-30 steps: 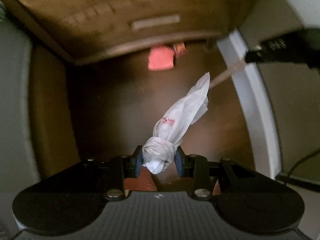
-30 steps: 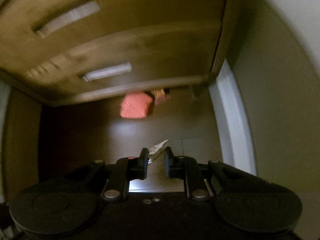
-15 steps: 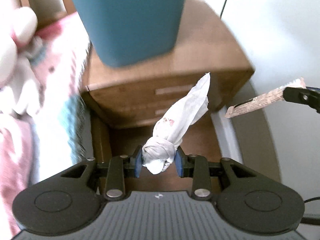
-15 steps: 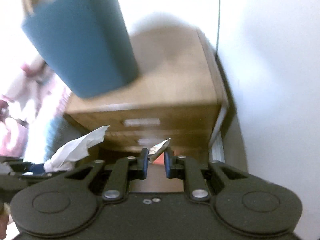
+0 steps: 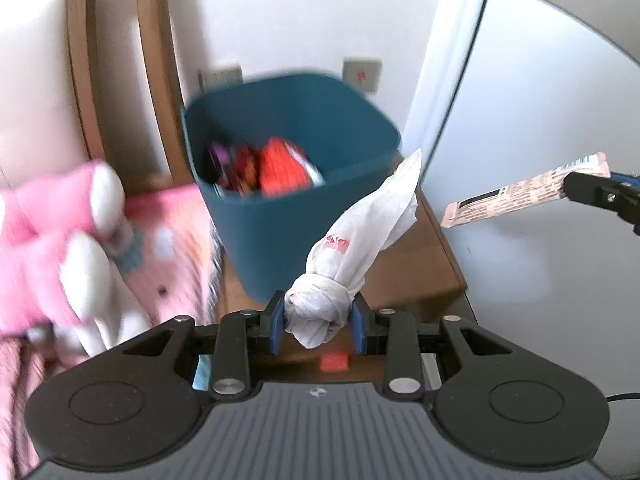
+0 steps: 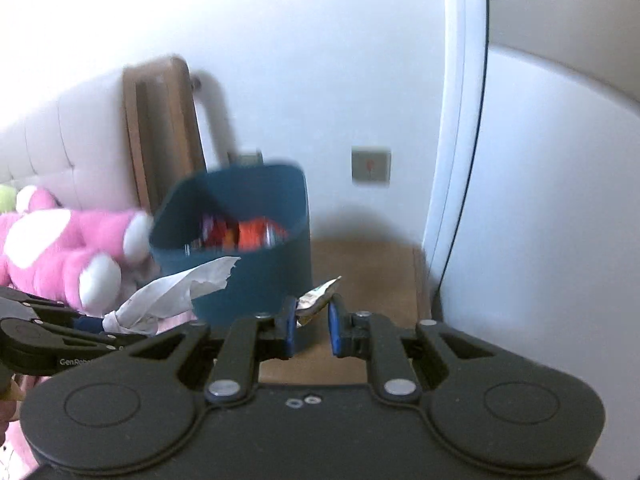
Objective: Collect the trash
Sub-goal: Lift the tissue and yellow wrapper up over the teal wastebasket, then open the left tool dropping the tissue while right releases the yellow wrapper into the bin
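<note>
Two handheld grippers arrive above a bedside cabinet (image 5: 420,264), each carrying a piece of trash toward a teal bin (image 5: 288,184) standing on its wooden top. The left gripper (image 5: 316,328) is clamped, jaws partly apart, on the knot of a knotted white plastic bag (image 5: 352,264), whose twisted tail points up past the bin's rim. The right gripper (image 6: 312,322) is pinched nearly closed on a flat snack wrapper (image 5: 520,196), which sticks out sideways in the left wrist view and shows only as a crumpled edge (image 6: 318,298) between the blue pads in its own.

A second ago both cameras looked at a dark floor beneath the cabinet's drawers; half a second ago the bin's outer wall filled the upper frame. Now its open mouth is visible, with orange and purple packets already inside. A pink plush toy (image 6: 60,248) lies on the bed to the left. Both grips are unchanged throughout.
</note>
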Demonstrator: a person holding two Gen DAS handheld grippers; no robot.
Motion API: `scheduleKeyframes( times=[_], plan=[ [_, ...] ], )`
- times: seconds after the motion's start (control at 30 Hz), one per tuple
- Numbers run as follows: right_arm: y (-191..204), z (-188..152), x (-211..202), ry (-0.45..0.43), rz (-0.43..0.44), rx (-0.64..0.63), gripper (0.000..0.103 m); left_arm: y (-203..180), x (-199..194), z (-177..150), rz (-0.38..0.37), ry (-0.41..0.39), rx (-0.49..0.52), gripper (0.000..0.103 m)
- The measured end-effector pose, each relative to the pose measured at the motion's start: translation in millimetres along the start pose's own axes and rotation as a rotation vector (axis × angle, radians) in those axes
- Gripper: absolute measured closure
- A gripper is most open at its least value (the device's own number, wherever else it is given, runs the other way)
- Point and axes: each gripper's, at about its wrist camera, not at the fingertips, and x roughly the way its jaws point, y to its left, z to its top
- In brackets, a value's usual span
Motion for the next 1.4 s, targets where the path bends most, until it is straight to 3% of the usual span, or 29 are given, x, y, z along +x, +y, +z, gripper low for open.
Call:
scheduleKeyframes(
  times=[0.23, 0.4, 0.67, 1.0, 1.17, 1.4],
  plan=[
    [22, 53, -3, -0.101, -0.013, -0.081, 0.088, 20, -4, 59, 0.044, -0.106, 0.055, 0.071],
    [40, 86, 22, -0.129, -0.019, -0.134, 0.088, 35, 11, 104, 0.029, -0.104, 0.056, 0.071],
    [72, 98, 89, -0.031, -0.016, -0.203, 0.088, 56, 76, 151, -0.003, 0.022, 0.04, 0.071],
    [114, 82, 153, 0.124, -0.019, -0.323, 0.088, 58, 151, 155, 0.007, 0.163, 0.091, 0.071],
    [118, 75, 173, 0.175, -0.036, -0.351, 0.088, 56, 176, 151, 0.039, 0.231, 0.142, 0.071],
    [119, 72, 197, 0.253, -0.056, -0.335, 0.087, 57, 200, 152, 0.006, 0.319, 0.115, 0.071]
  ],
)
